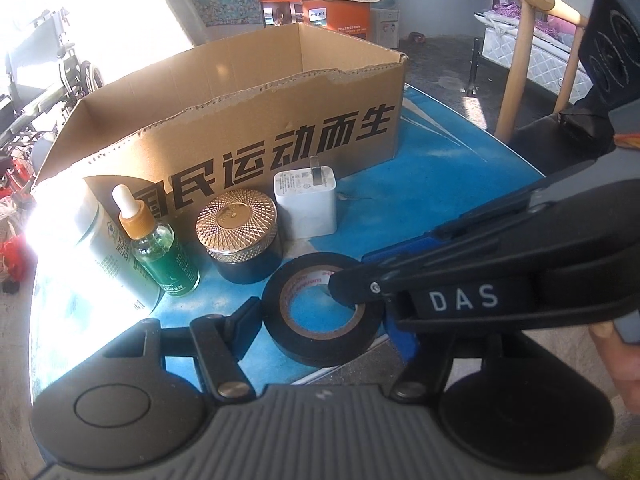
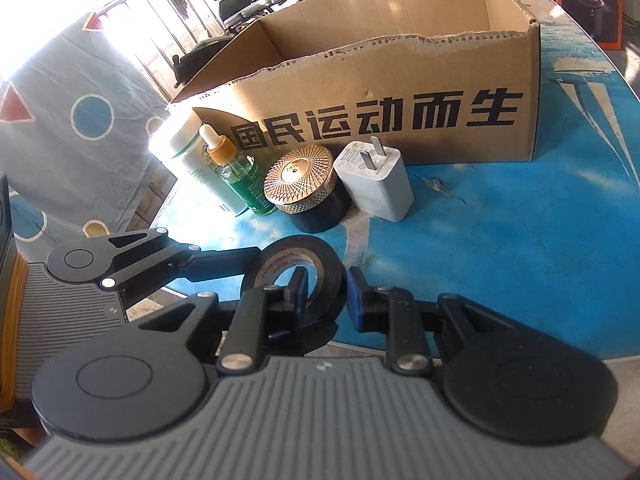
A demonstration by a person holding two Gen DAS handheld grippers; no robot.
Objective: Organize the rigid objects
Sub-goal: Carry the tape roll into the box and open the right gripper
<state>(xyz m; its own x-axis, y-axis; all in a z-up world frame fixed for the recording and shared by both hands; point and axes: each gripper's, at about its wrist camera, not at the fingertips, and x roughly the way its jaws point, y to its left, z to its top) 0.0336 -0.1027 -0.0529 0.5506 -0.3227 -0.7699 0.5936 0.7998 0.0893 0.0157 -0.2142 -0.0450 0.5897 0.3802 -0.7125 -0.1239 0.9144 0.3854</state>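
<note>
Sunlight floods a cluttered room onto a blue table (image 1: 440,184), where an open cardboard box (image 1: 248,120) with black lettering stands at the back. Before the box sit a pale canister (image 2: 188,152), a green dropper bottle (image 1: 160,248), a dark jar (image 1: 240,232) with a gold patterned lid, and a white charger (image 1: 306,202) with its prongs up. Nearer the edge lies a black tape roll (image 1: 320,312). The right gripper (image 2: 326,292) is clenched on the roll's wall, one finger through the core and the other outside. The left gripper (image 1: 320,320) straddles the roll, its jaws wide; its left finger appears to sit against the roll's side, though the far one is hidden behind the right tool, so contact is uncertain. A fingertip of the person's hand (image 1: 612,344) shows at the right edge.
</note>
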